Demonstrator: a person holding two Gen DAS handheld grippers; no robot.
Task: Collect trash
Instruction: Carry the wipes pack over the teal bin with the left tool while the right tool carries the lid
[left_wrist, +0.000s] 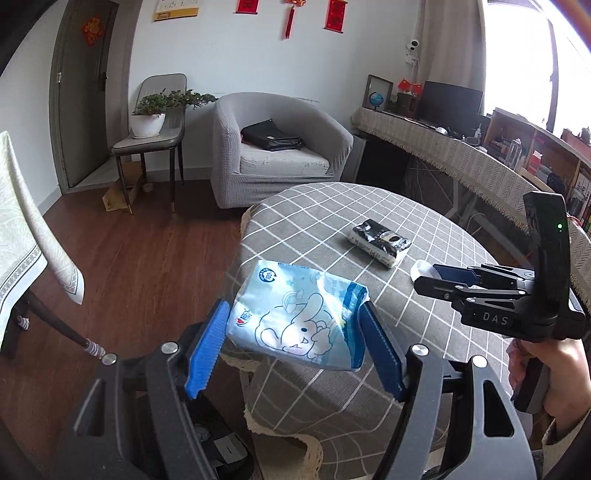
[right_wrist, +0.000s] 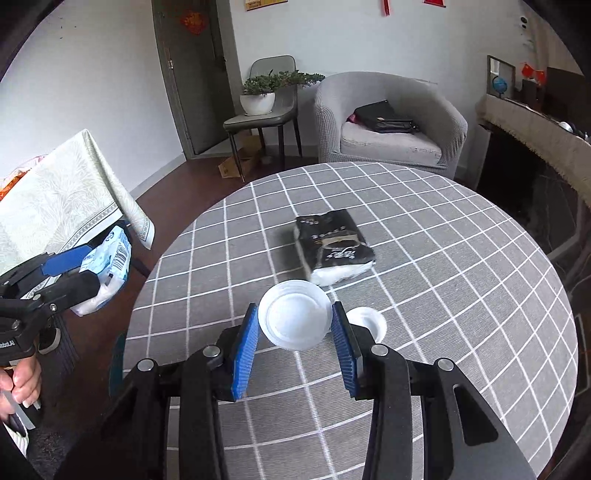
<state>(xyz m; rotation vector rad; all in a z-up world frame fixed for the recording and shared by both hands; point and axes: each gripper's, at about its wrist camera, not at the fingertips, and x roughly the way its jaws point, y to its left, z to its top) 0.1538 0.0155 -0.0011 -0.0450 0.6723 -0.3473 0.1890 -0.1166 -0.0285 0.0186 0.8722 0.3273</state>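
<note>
So the left claw (left_wrist: 291, 328) is squeezing a light blue tissue pack (left_wrist: 299, 317) with a cartoon bunny on it, blue pads pressing on both ends, and it's hanging out past the near left edge of the round table (right_wrist: 461, 258), over the wood floor (left_wrist: 147, 258). The right claw (right_wrist: 295, 325) is gripping a white plastic cup (right_wrist: 295, 319) by its sides, open mouth facing back toward the camera, just above the grey checked tablecloth. A second white cup (right_wrist: 367, 321) is sitting on the table just right of that one, partly hidden behind the right finger. Farther in, a black tissue pack (right_wrist: 334, 245) is lying on the cloth near the middle. Across the room, a grey armchair (right_wrist: 391, 122) is holding a black handbag (right_wrist: 384, 118), and a potted plant (right_wrist: 262, 92) is sitting on a chair beside it.
</note>
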